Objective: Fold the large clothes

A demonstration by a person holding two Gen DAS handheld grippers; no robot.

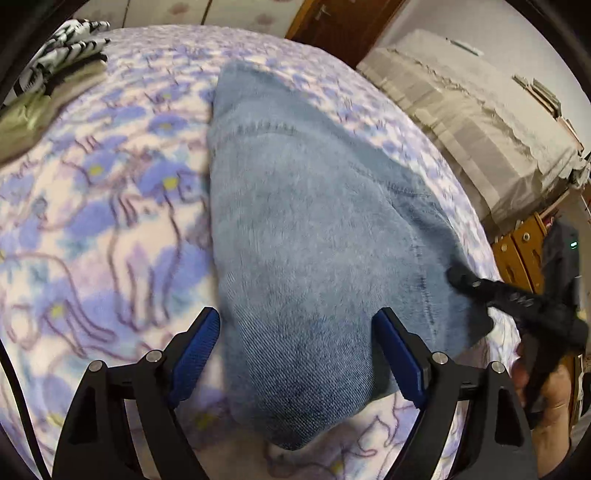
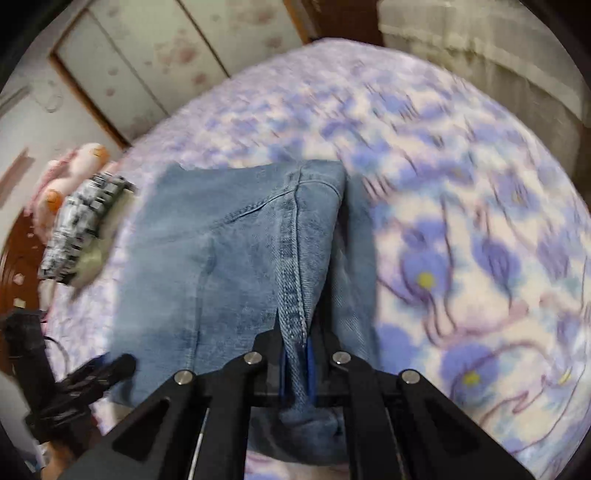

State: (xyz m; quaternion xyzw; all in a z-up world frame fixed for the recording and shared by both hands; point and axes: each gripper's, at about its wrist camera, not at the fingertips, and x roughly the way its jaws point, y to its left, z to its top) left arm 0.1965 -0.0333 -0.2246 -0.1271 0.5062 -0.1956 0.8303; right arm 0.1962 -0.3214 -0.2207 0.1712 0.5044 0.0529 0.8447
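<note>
Floral bedspread [image 1: 110, 221] carries the partly folded jeans [image 1: 314, 240]; right gripper [image 2: 297, 354] is clenched on a seamed denim edge, left gripper [image 1: 295, 350] released, straddling the near end, so next likely calls for its grasp before folding.

A bed [image 1: 110, 229] fills most of both views, covered by a fleece blanket [image 2: 461, 221] printed with purple-blue flowers on white. Behind it stands a pale wardrobe [image 2: 155, 55] with faded pink blossom patterns and brown-framed doors. A dark wooden door [image 1: 343, 29] is beside it. A piece of furniture under a beige dust cover [image 1: 472, 122] stands along one side, near a wooden cabinet [image 1: 517, 251].
</note>
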